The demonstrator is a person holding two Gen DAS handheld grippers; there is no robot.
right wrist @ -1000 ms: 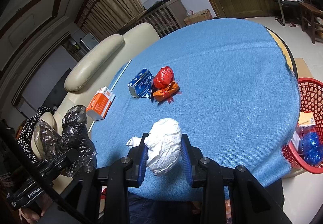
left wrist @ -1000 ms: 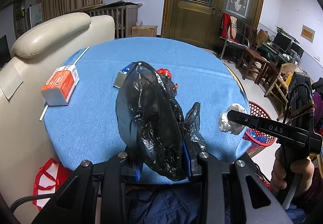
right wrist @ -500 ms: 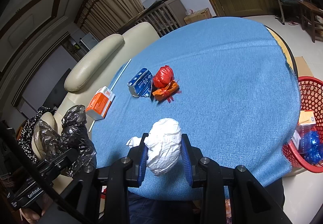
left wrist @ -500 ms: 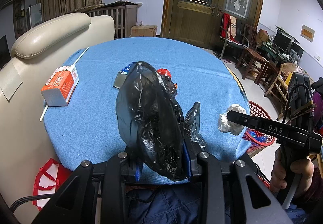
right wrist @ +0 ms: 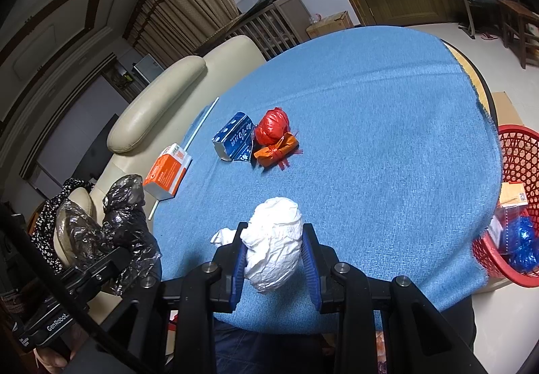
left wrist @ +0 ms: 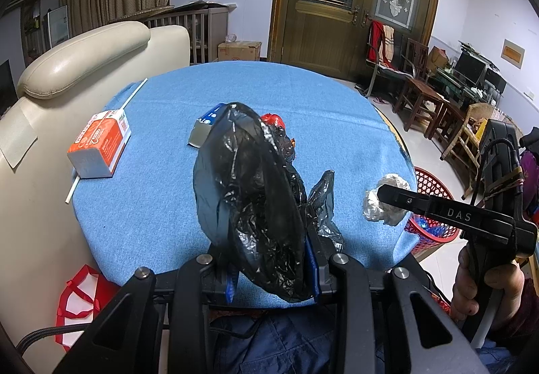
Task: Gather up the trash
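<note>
The right tool (right wrist: pixel 273 259) pinches a crumpled white paper wad (right wrist: pixel 274 246) above the worktop's (right wrist: pixel 370 124) near edge; it looks light and springy, best gripped across its bulk. The left tool (left wrist: pixel 269 269) is clamped on a limp, slippery black plastic bag (left wrist: pixel 252 202), the red basket (right wrist: pixel 518 172) to the right.

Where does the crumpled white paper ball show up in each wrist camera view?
Left wrist view: crumpled white paper ball at right, clamped in the right gripper.
Right wrist view: bottom centre, between that gripper's pads.
Shared landmark: orange carton.
</note>
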